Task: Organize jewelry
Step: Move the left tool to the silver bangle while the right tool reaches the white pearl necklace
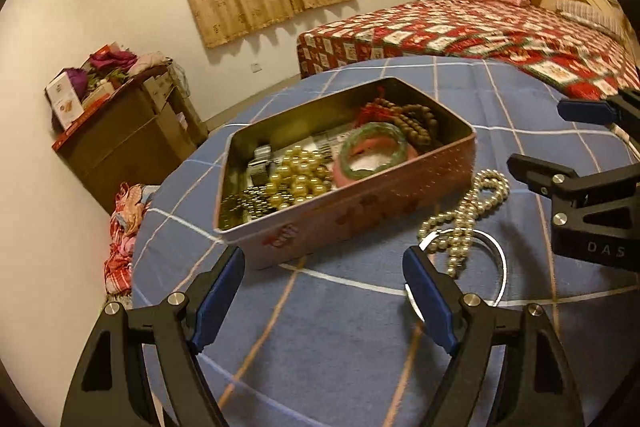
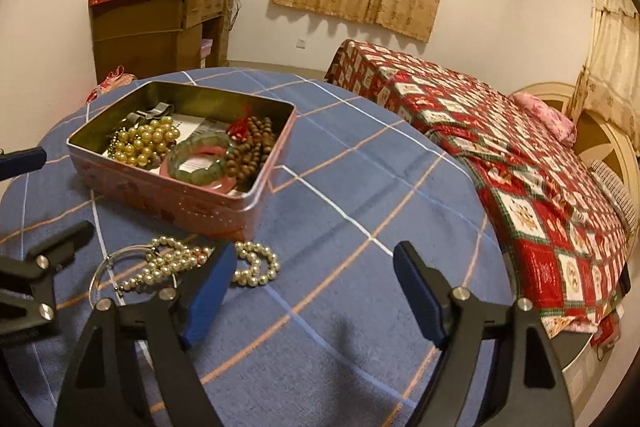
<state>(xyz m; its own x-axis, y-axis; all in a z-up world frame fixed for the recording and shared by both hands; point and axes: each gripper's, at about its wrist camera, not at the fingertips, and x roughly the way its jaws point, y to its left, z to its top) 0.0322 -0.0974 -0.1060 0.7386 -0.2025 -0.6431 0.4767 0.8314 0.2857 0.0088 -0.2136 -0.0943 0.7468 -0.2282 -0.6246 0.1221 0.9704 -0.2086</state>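
A pink tin (image 1: 360, 211) stands open on the blue checked tablecloth (image 1: 320, 327). In it lie gold pearl beads (image 1: 298, 177), a green jade bangle (image 1: 374, 147) and brown wooden beads (image 1: 414, 117). A pearl necklace (image 1: 468, 211) lies on the cloth to the right of the tin, across a silver bangle (image 1: 500, 267). My left gripper (image 1: 324, 263) hangs open just in front of the tin with nothing between its fingers. My right gripper (image 2: 316, 255) is also open and empty. The pearl necklace (image 2: 256, 267) and the silver bangle (image 2: 100, 267) lie just past its left finger (image 2: 208, 291), below the tin (image 2: 192, 203).
A bed with a red patchwork quilt (image 2: 520, 167) stands close behind the round table on the right. A brown cabinet (image 2: 148, 35) piled with boxes and cloth is against the far wall. Bundled fabric (image 1: 124, 227) lies on the floor by the table's left edge.
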